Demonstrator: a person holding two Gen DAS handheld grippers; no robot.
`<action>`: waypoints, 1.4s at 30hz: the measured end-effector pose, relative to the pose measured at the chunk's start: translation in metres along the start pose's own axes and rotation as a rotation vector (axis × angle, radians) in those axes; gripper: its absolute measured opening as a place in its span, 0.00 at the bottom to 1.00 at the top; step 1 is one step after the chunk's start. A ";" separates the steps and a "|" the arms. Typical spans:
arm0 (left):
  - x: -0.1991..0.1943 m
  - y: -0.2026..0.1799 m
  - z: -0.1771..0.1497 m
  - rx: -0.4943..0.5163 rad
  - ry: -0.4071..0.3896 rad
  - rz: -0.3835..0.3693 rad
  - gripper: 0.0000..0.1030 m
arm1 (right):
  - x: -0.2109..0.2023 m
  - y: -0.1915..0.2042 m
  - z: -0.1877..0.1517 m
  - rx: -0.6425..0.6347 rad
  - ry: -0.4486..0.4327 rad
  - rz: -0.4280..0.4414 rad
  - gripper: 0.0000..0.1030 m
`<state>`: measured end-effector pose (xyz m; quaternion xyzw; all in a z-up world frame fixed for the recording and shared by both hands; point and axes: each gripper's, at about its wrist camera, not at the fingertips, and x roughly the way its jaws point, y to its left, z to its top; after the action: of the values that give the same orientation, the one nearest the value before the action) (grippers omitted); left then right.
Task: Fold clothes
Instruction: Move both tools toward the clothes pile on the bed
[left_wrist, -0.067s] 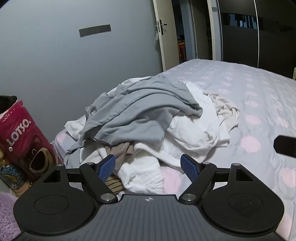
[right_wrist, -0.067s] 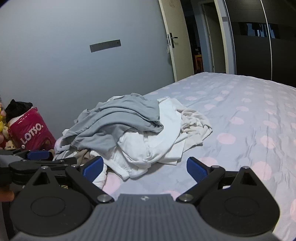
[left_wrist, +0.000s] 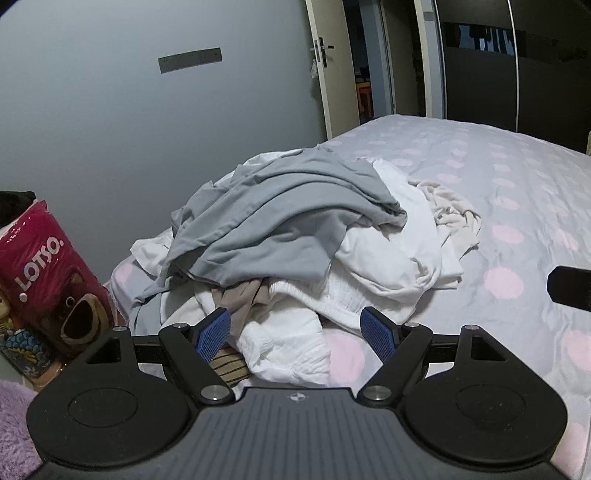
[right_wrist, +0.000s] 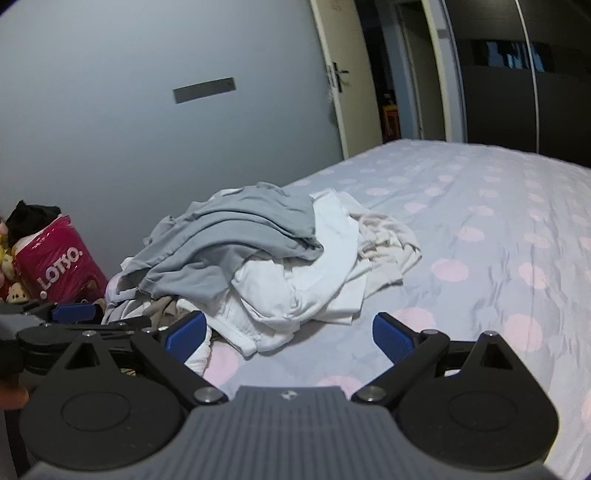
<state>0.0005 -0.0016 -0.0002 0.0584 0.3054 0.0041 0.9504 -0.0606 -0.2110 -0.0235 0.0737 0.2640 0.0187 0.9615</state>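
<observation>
Clothes lie heaped on the bed ahead of both fingers, no clear long axis; left gripper and right gripper spread, empty.

A home bedroom: a polka-dot bed, a wardrobe, a door.

Bed with pink-dotted grey sheet, heap of unfolded clothes lying on it

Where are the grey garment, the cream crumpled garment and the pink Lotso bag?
grey garment (left_wrist: 280, 221), left wrist view, on its broad top panel.
cream crumpled garment (right_wrist: 384, 240), right wrist view, on its bunched middle.
pink Lotso bag (left_wrist: 40, 258), left wrist view, on the lettered front.
</observation>
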 end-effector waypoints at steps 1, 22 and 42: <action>0.000 -0.001 0.000 0.007 0.001 0.003 0.75 | -0.001 -0.001 -0.001 0.002 -0.005 0.004 0.95; 0.005 -0.022 0.001 0.100 0.012 0.032 0.75 | 0.003 -0.002 -0.005 -0.023 0.005 0.011 0.95; 0.018 -0.019 -0.005 0.122 0.064 0.011 0.75 | 0.025 -0.004 -0.008 0.001 0.037 0.009 0.95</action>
<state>0.0117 -0.0192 -0.0167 0.1177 0.3350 -0.0073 0.9348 -0.0433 -0.2123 -0.0429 0.0753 0.2814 0.0242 0.9563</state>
